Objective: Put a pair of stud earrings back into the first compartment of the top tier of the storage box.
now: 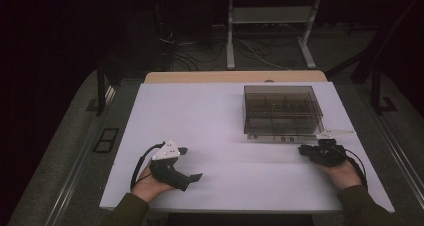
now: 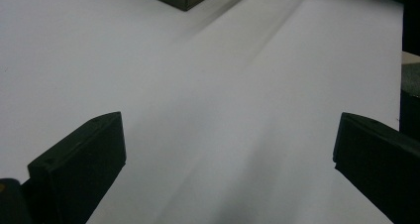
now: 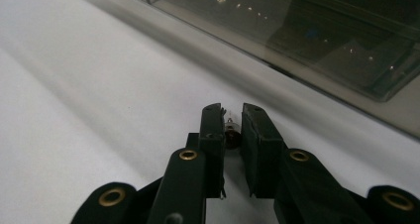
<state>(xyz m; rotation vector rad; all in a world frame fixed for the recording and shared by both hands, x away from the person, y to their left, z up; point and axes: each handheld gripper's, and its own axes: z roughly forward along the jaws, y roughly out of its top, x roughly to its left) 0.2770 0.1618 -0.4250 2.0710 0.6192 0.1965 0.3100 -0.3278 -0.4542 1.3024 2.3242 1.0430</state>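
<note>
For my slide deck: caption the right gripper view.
Right gripper shut on a small dark part beside the smoky transparent compartment box.

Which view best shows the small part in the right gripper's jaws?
The right gripper view: the small part sits pinched between the right gripper's nearly closed jaws. In the high view that gripper is too small to tell.

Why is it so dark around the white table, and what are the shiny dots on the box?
High view: light falls on the table while the room behind stays dim. Right gripper view: the dots are lamp glare on the clear box; its far part looks soft.
</note>
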